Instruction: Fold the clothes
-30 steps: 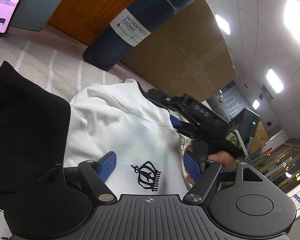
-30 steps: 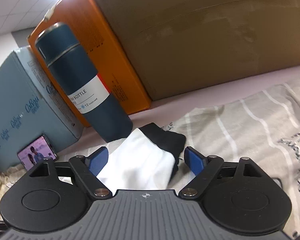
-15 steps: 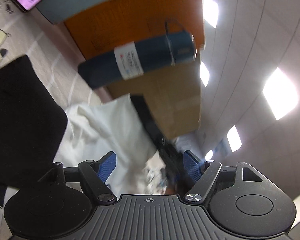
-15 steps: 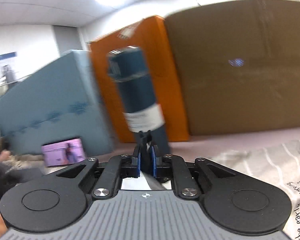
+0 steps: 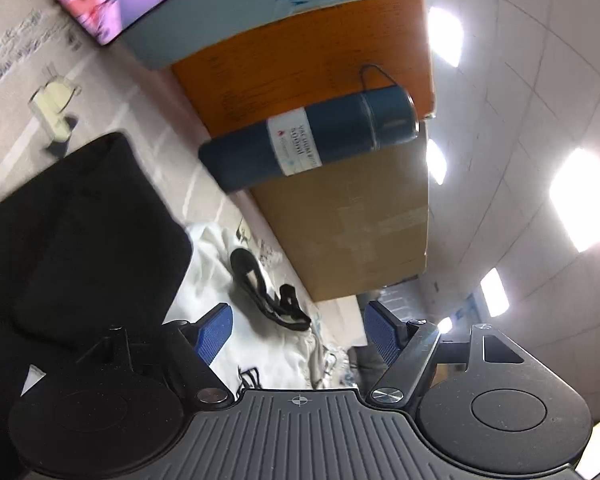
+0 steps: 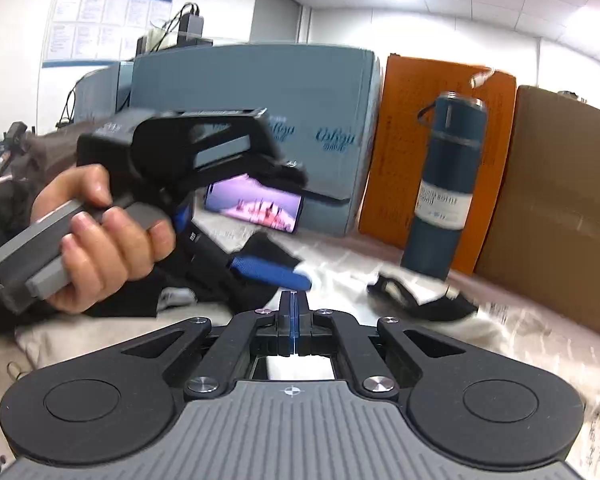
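White shirt (image 5: 204, 280) lies just ahead of the wide, empty left tongs (image 5: 296, 332); right tongs (image 6: 294, 320) are pinched together, nothing visible between.

I see the vacuum bottle (image 6: 444, 196) standing against the orange box (image 6: 428, 140) and the cardboard box (image 6: 556, 200), walling the far side; bedding (image 6: 540, 344) to the right lies bare.

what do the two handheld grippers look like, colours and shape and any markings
Both are matte black with blue textured fingers, two round discs either side of a ribbed grey plate bearing a small crosshair mark. The right gripper matches the left gripper. Seen from the right wrist, the left one has a grey handle and black housing.
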`<act>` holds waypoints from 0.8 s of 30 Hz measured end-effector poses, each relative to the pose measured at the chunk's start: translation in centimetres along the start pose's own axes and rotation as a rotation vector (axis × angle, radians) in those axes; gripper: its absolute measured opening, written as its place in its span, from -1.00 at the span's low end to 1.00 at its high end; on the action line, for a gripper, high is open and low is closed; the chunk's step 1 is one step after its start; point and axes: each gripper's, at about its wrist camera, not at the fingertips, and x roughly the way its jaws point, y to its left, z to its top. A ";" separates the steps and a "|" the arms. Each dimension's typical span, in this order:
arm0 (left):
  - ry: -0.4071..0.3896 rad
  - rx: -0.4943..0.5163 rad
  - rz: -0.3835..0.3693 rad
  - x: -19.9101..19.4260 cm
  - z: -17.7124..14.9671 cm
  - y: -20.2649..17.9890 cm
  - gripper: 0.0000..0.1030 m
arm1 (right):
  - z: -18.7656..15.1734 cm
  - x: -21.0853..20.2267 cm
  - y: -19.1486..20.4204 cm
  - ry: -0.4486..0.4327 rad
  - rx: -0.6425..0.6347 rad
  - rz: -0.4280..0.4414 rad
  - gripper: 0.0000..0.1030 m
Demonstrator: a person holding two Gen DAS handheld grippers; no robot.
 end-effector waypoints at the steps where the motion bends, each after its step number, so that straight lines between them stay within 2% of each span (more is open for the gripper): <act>1: 0.014 0.008 -0.012 0.3 0.3 -0.5 0.45 | 0.0 -0.1 -0.3 -0.001 0.023 -0.014 -0.94; 2: 0.020 0.020 -0.010 0.5 0.5 -1.1 0.45 | 0.2 0.1 -0.9 0.002 0.022 -0.048 -0.88; 3: 0.022 0.040 0.004 0.8 0.7 -1.5 0.46 | 0.5 0.3 -1.6 0.007 0.013 -0.090 -0.57; 4: 0.025 0.042 0.012 1.0 0.7 -1.6 0.46 | 0.8 0.6 -2.3 0.011 0.004 -0.133 -0.12; 6: 0.033 0.036 0.024 1.0 0.7 -1.4 0.46 | 1.3 1.5 -3.6 0.030 -0.030 -0.198 0.02; 7: 0.037 0.033 0.030 1.1 0.7 -1.3 0.46 | 1.5 2.2 -4.1 0.046 -0.060 -0.215 0.17; 10: 0.047 -0.012 0.039 1.3 0.9 -0.3 0.46 | 1.6 4.5 -5.8 0.099 -0.116 -0.185 0.38; 12: 0.047 -0.036 0.044 1.4 0.8 0.4 0.46 | 1.7 5.4 -6.9 0.118 -0.094 -0.138 0.38; 14: 0.045 -0.063 0.045 1.6 1.0 1.1 0.47 | 1.7 5.8 -7.9 0.124 -0.063 -0.075 0.33; 15: 0.044 -0.076 0.044 1.7 1.1 1.4 0.46 | 1.6 6.1 -8.4 0.123 -0.050 -0.061 0.17; 16: 0.043 -0.090 0.044 1.9 1.2 1.8 0.46 | 1.6 6.3 -8.6 0.132 -0.038 -0.064 -0.26; 18: 0.042 -0.089 0.042 1.9 1.2 1.9 0.47 | 1.5 6.7 -8.9 0.158 -0.024 -0.069 -0.74; 19: 0.041 -0.087 0.040 1.9 1.2 1.9 0.47 | 1.5 6.5 -9.1 0.148 -0.005 -0.060 -0.85; 21: 0.038 -0.086 0.034 1.9 1.2 1.8 0.47 | 1.7 5.5 -8.9 0.112 0.024 -0.057 -0.90; 24: 0.036 -0.092 0.008 1.9 1.2 1.7 0.47 | 2.5 3.5 -7.9 0.039 -0.002 -0.054 -0.97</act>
